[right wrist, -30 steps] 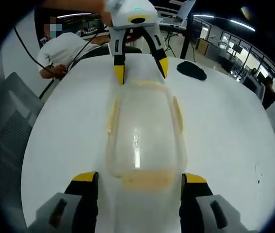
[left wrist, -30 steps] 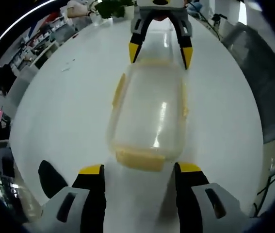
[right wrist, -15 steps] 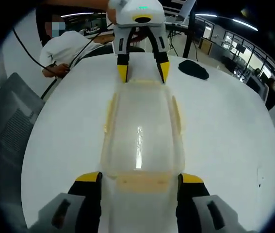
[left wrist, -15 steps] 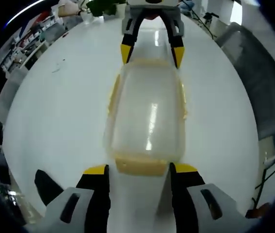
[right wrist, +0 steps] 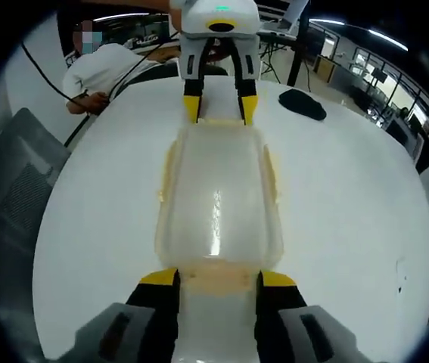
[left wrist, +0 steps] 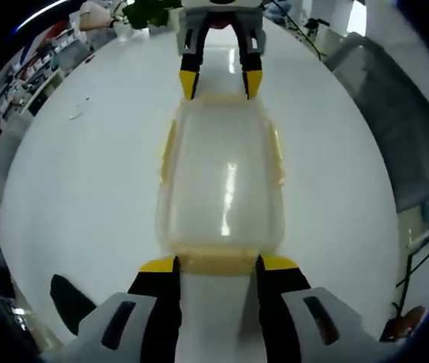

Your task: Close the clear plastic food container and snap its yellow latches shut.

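Clear container [left wrist: 222, 181], lid on, flat on white table [left wrist: 85, 174]. Left gripper [left wrist: 216, 264] and right gripper [right wrist: 212, 278] face each other; each pair of jaws apart, flanking one yellow end latch [left wrist: 216, 262].

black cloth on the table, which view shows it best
The right gripper view: the black cloth lies in plain sight on the white table, beyond the container. The left gripper view has a dark shape by its own jaw, cropped; cannot tell if it is the same cloth.

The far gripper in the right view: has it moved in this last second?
Yes. The left gripper has closed in on the container's far latch, its jaws narrowing.
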